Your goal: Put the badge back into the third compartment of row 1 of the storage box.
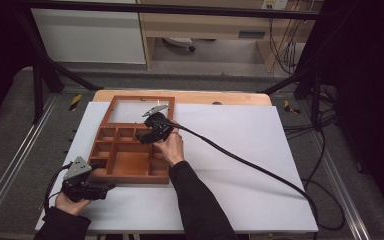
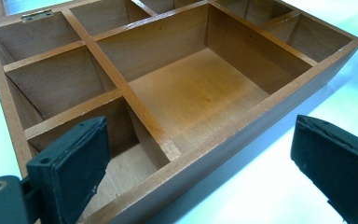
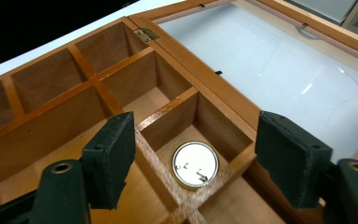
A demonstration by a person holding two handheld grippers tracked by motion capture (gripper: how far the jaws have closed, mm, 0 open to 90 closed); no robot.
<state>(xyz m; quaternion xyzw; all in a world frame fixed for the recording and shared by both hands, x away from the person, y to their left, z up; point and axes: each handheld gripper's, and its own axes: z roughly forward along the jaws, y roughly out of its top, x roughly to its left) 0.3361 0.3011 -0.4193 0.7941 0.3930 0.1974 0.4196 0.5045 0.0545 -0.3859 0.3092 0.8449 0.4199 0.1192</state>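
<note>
A wooden compartment box [image 1: 130, 162] lies open on the white tabletop [image 1: 240, 150], its glass lid [image 1: 137, 111] folded flat behind. The right gripper [image 3: 193, 154] hovers, fingers spread, above a small round tin [image 3: 195, 164] in 1 compartment, seemingly just placed or about to be picked. The left gripper [image 2: 200, 172], fingers spread, waits at the box's near corner.

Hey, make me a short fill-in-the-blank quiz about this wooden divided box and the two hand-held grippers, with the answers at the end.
1. The wooden box has its glass lid lying ____.
2. The right hand-held gripper hangs above a small compartment holding a round ____ disc.
3. The left hand-held gripper straddles the box's near wall with its jaws ____.
4. The box rests on a ____ sheet.

Missing words: open; mirror-like; open; white
</note>
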